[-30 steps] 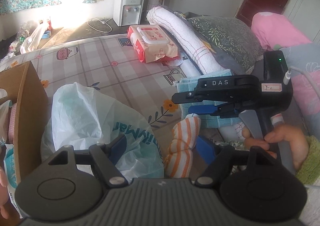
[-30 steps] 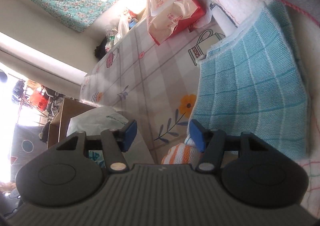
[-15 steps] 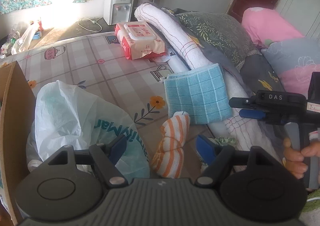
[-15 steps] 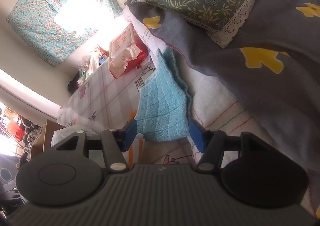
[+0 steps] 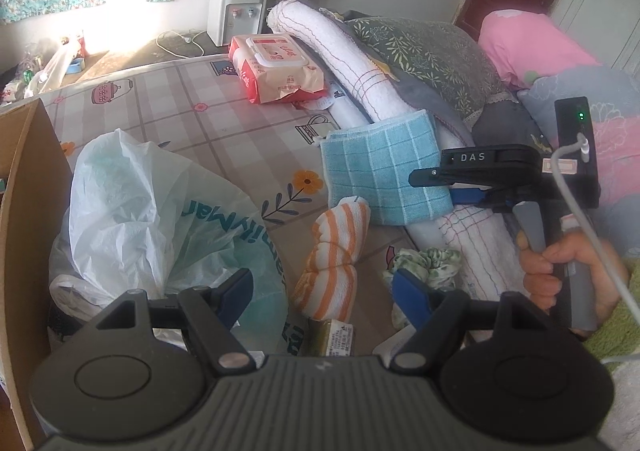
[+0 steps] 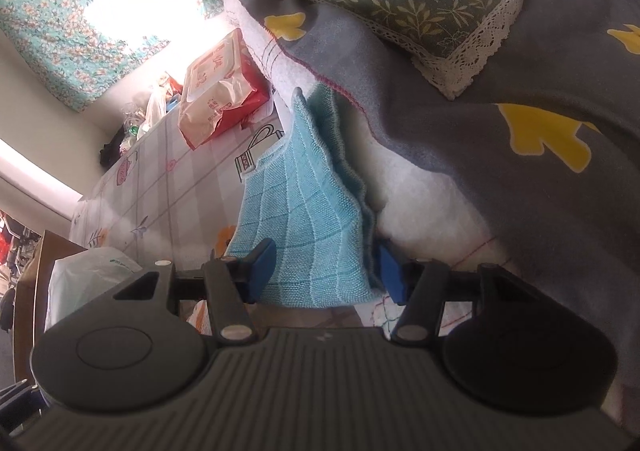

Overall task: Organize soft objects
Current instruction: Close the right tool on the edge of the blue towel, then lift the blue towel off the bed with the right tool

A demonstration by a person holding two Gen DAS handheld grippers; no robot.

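- Over by the rolled white bedding [image 5: 360, 63], we're bringing the right gripper [image 6: 324, 271] in, jaws closing around the blue cloth's [image 6: 304, 227] edge, not pinching yet.
- We're risking snagging just one layer, so it's unfolding.
- Left gripper [image 5: 320, 291] is hanging wide apart above the striped cloth [image 5: 336, 255].

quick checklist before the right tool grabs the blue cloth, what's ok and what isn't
1. Blue checked cloth lies between the fingers of the right tool: ok; its jaws have just been closing.
2. Pads pressing on the cloth: cannot tell; the blue pads sit at its edges, but no squeeze shows.
3. Only the cloth gets caught: cannot tell; it rests partly on the white rolled blanket, close to one pad.
4. Left tool is free: ok; open, nothing held, above the orange striped cloth.
5. Tools apart from each other: ok; a clear gap shows in the left wrist view.
6. Drop place ready: cannot tell; only a side of the cardboard box shows.
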